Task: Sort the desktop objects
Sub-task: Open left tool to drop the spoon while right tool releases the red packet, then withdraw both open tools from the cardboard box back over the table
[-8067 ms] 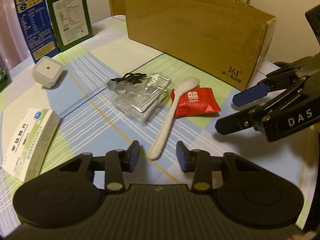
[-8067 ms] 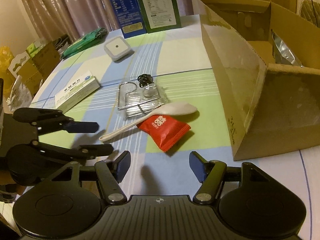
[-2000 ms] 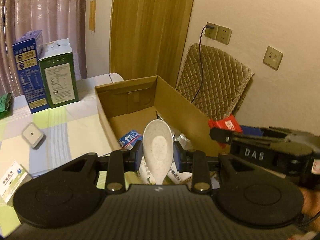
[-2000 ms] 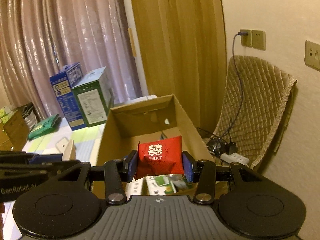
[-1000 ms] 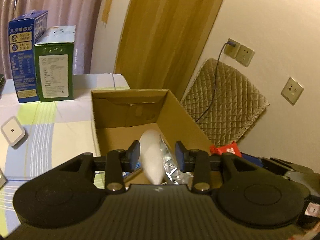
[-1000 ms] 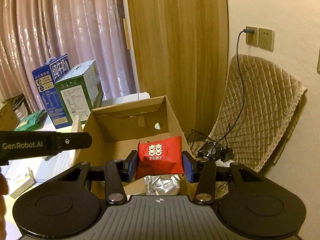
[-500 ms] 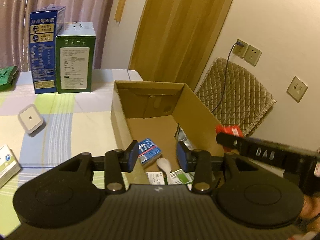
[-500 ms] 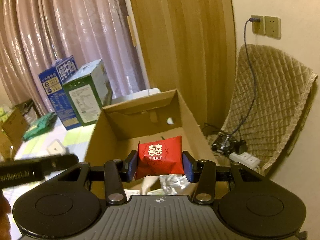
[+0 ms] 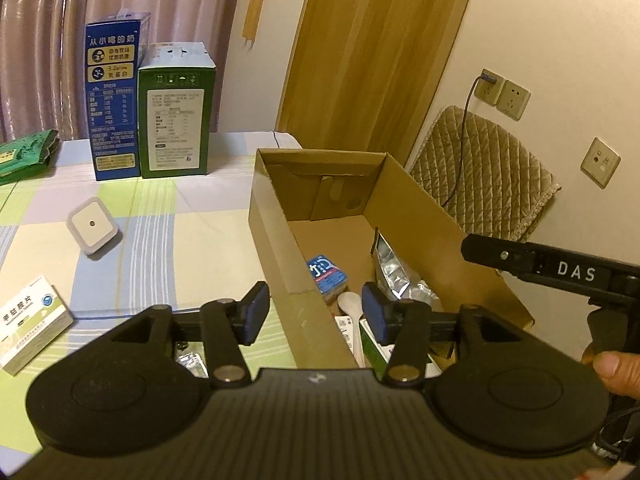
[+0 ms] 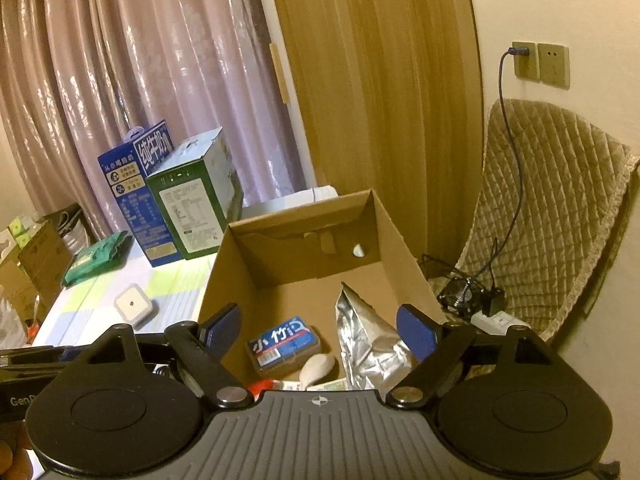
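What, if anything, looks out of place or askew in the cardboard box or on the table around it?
Nothing looks spilled or damaged. Inside the cardboard box the silver foil bag leans tilted against the right wall, and the white spoon lies loosely beside the blue pack: a casual pile, normal for sorting. The white square gadget and the medicine box remain outside on the table.

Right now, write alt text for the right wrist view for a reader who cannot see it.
The right hand-held gripper, jaws opening and empty, hangs over an open brown cardboard box holding a blue-labelled rectangular pack, a white plastic spoon and a crinkled silver foil bag. Beyond it, a blue carton and a green carton stand on the checked tablecloth.
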